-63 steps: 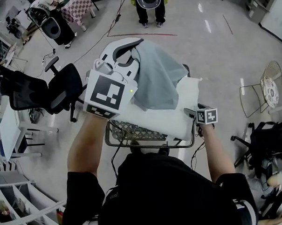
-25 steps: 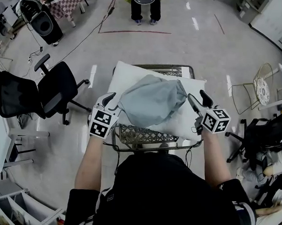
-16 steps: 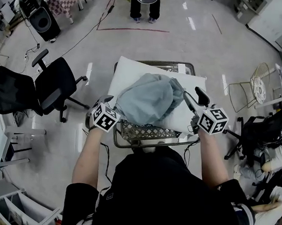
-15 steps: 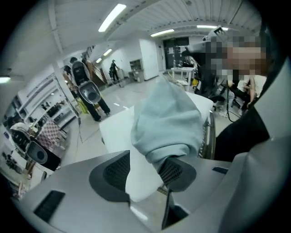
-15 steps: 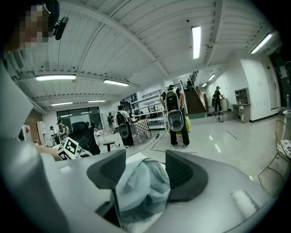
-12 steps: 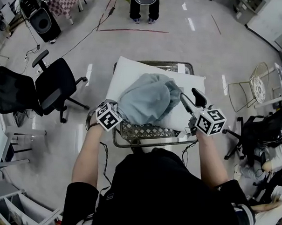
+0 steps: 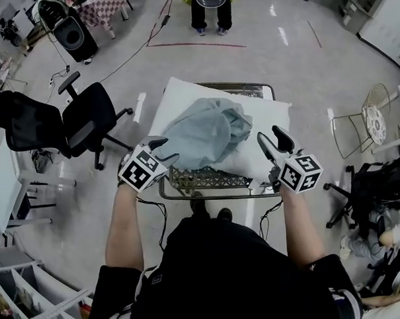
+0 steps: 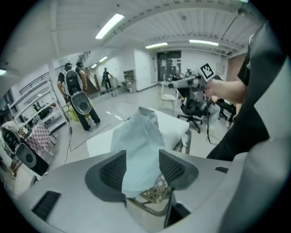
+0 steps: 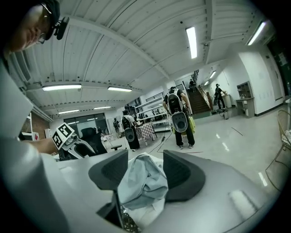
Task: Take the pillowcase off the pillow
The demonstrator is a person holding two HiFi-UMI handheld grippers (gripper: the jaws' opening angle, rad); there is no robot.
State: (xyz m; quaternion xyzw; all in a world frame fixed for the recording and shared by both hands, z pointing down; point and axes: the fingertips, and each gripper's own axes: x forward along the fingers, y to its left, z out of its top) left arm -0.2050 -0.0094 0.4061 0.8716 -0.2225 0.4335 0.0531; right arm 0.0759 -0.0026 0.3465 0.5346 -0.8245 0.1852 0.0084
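Pillowcase (image 7: 202,132) bunched loose atop pillow (image 7: 268,119) on wire cart (image 7: 207,181); left gripper (image 7: 165,149) just opened wide, cloth between jaws but unpinched; right gripper (image 7: 270,134) half-open, just narrowing, empty; risk: snagging on mesh, or knocking it floorward with a careless swipe.

- A white pillow (image 7: 264,116) lies across a wire cart (image 7: 207,179), with a bunched grey-blue pillowcase (image 7: 205,129) on top.
- The left gripper (image 7: 168,149), just beside the pillowcase's near left edge, has just been opening its jaws; nothing is between them.
- The right gripper (image 7: 268,135), at the pillow's near right, has just been closing its jaws; they remain apart and empty.
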